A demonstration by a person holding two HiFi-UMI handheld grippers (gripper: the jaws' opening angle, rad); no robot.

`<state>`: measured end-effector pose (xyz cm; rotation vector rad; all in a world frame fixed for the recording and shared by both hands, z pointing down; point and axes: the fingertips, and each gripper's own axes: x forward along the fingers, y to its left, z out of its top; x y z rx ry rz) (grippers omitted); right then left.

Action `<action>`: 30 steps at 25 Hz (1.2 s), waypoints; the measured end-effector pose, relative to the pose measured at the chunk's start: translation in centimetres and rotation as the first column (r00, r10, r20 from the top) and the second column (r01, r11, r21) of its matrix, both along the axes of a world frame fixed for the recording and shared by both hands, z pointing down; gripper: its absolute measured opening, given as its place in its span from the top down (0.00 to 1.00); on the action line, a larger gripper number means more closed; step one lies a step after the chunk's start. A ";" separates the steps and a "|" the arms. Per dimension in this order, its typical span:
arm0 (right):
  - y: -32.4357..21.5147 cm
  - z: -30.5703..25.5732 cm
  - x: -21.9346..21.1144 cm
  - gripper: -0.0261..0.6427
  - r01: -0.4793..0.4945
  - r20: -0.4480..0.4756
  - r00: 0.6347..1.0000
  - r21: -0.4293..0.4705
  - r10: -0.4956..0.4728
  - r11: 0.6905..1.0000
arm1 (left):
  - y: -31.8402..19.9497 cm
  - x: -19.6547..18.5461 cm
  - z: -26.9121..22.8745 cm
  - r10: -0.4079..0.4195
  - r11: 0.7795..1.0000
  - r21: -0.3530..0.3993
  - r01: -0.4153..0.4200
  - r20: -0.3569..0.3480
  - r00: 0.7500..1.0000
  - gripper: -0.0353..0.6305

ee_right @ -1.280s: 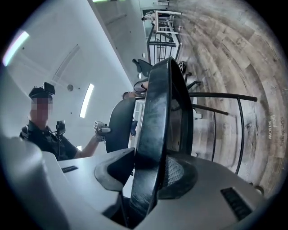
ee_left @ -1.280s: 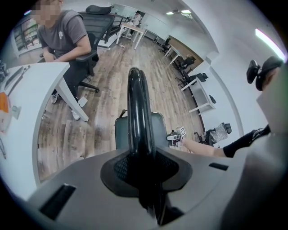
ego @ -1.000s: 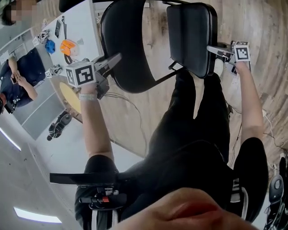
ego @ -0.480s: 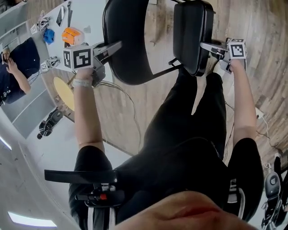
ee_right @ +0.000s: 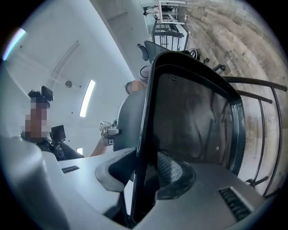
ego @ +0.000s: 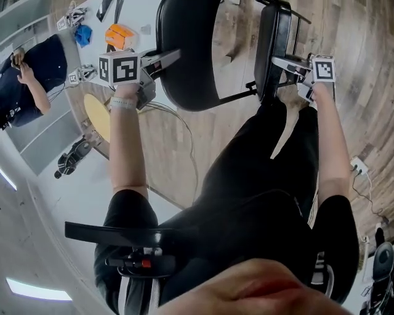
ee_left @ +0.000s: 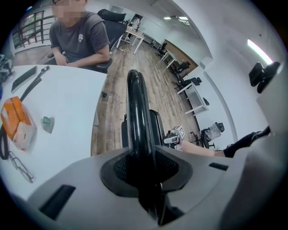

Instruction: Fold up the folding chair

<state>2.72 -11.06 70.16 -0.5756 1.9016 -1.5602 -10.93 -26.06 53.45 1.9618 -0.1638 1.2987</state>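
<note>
The black folding chair hangs off the wooden floor between my two grippers. My left gripper (ego: pixel 165 61) is shut on the rim of its rounded panel (ego: pixel 188 55). In the left gripper view that rim (ee_left: pixel 136 108) runs straight up between the jaws of the left gripper (ee_left: pixel 145 168). My right gripper (ego: pixel 282 63) is shut on the edge of the rectangular padded panel (ego: pixel 271 43), seen nearly edge-on. In the right gripper view this panel (ee_right: pixel 193 112) fills the middle, its edge pinched by the right gripper (ee_right: pixel 146 175), with metal frame tubes (ee_right: pixel 261 112) at its right.
A white table (ego: pixel 132 15) at upper left carries an orange box (ego: pixel 120 35) and small items; a person (ee_left: pixel 78 33) sits at it. A yellow round stool (ego: pixel 98 117) and cables (ego: pixel 178 132) lie on the floor. The wearer's black trousers (ego: pixel 265 160) stand just below the chair.
Both grippers and the chair moved up and rightward in the head view. The rectangular panel has swung from nearly face-on to edge-on. Both grips stayed shut.
</note>
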 end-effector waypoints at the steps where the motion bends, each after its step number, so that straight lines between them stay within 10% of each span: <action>1: -0.7 -0.1 -0.8 0.76 0.000 0.010 1.000 -0.004 0.000 1.000 | -0.5 -0.4 0.0 -0.002 1.000 -0.001 0.002 -0.001 1.000 0.84; 20: -11.8 -1.4 -11.9 0.75 0.021 0.054 0.998 -0.025 -0.019 0.999 | -5.2 -4.9 0.0 -0.029 0.999 0.045 0.029 -0.017 0.999 0.84; 25: -13.8 1.7 -13.6 0.75 0.023 -0.135 0.990 -0.139 -0.042 0.990 | -6.7 -6.3 0.2 -0.043 0.998 0.049 0.044 -0.022 0.999 0.84; 30: -15.7 1.7 -15.1 0.75 0.008 -0.114 0.993 -0.134 -0.023 0.991 | -7.3 -6.8 0.4 -0.043 0.997 0.057 0.044 -0.020 0.999 0.84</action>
